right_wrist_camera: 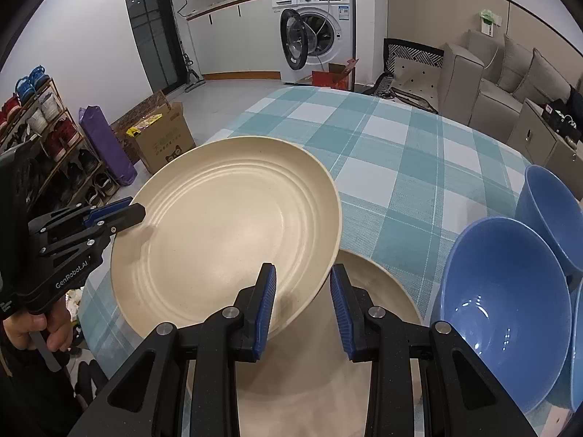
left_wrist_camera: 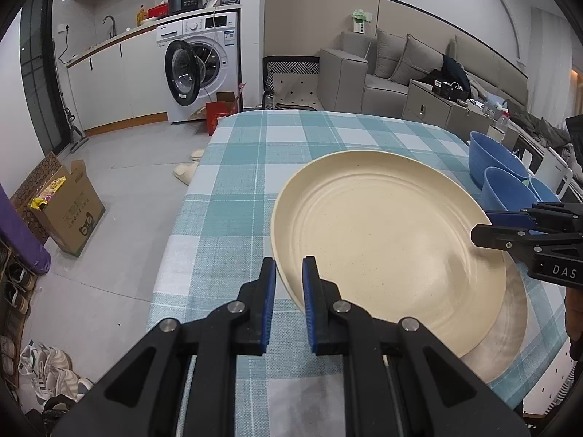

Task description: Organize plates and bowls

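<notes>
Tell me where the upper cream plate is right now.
The upper cream plate hangs tilted above a second cream plate on the checked tablecloth, gripped at opposite rims by the left hand-held gripper and right hand-held gripper, with blue bowls to its right.

"DAS" on right claw (left_wrist_camera: 490,227), "GenRobot.AI" on left claw (right_wrist_camera: 136,213)

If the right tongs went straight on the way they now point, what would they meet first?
The right tongs already have the rim of the lifted cream plate between their tips, so going on they would probably slide across that plate. A second cream plate lies just below; depth is unclear.
</notes>
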Action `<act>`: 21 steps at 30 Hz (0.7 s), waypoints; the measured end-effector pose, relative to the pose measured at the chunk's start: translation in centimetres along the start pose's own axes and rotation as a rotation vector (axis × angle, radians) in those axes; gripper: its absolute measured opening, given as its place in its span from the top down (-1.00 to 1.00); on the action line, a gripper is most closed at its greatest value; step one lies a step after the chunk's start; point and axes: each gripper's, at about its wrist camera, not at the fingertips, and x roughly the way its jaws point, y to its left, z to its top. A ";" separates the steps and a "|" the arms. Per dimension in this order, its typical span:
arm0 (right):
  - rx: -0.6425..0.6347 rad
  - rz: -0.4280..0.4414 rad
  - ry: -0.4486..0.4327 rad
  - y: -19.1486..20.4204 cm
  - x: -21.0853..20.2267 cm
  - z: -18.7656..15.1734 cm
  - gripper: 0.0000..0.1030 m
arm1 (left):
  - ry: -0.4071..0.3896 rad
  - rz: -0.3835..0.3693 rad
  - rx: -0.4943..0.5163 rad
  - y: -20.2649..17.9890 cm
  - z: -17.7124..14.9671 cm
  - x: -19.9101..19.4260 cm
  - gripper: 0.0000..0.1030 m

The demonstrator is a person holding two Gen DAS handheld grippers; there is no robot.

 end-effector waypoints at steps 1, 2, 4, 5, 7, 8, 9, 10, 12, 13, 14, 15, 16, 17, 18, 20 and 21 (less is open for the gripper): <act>0.000 -0.002 -0.003 -0.1 -0.2 -0.2 0.39 | -0.001 -0.002 0.003 -0.2 0.0 -0.1 0.76; 0.001 -0.004 -0.004 -0.2 -0.5 -0.3 0.39 | -0.002 -0.004 0.006 -0.3 0.0 -0.2 0.76; 0.003 -0.006 -0.007 -0.3 -0.8 -0.7 0.39 | -0.003 -0.010 0.012 -0.6 0.0 -0.3 0.76; 0.005 -0.007 -0.008 -0.4 -1.0 -0.8 0.39 | -0.003 -0.014 0.015 -0.8 0.1 -0.3 0.76; 0.010 -0.010 -0.012 -0.6 -1.4 -1.2 0.39 | -0.003 -0.021 0.024 -1.2 0.0 -0.3 0.76; 0.013 -0.011 -0.014 -0.8 -1.6 -1.4 0.39 | -0.001 -0.024 0.029 -1.4 0.0 -0.3 0.76; 0.017 -0.012 -0.016 -0.8 -1.7 -1.6 0.39 | -0.001 -0.026 0.033 -1.6 0.0 -0.3 0.76; 0.022 -0.012 -0.017 -1.0 -1.9 -1.9 0.39 | -0.001 -0.028 0.037 -1.8 0.0 -0.3 0.76; 0.029 -0.015 -0.022 -1.3 -2.2 -2.3 0.39 | -0.001 -0.036 0.047 -2.3 -0.1 -0.4 0.76; 0.034 -0.017 -0.025 -1.5 -2.4 -2.6 0.39 | 0.000 -0.038 0.051 -2.5 -0.1 -0.4 0.76; 0.036 -0.017 -0.026 -1.5 -2.6 -2.8 0.39 | 0.000 -0.041 0.055 -2.7 -0.1 -0.4 0.76; 0.041 -0.019 -0.029 -1.7 -2.8 -3.1 0.39 | 0.000 -0.043 0.059 -2.8 -0.1 -0.4 0.76; 0.044 -0.021 -0.032 -1.8 -3.0 -3.2 0.39 | 0.001 -0.043 0.064 -3.0 -0.2 -0.4 0.76; 0.046 -0.025 -0.036 -1.8 -3.2 -3.4 0.39 | 0.002 -0.043 0.070 -3.3 -0.2 -0.4 0.76; 0.047 -0.029 -0.040 -1.9 -3.4 -3.6 0.39 | 0.003 -0.044 0.074 -3.4 -0.3 -0.3 0.76; 0.051 -0.034 -0.046 -2.0 -3.6 -3.9 0.39 | 0.005 -0.045 0.083 -3.8 -0.4 -0.3 0.76; 0.052 -0.037 -0.049 -2.1 -3.8 -4.1 0.39 | 0.005 -0.046 0.086 -3.9 -0.4 -0.3 0.76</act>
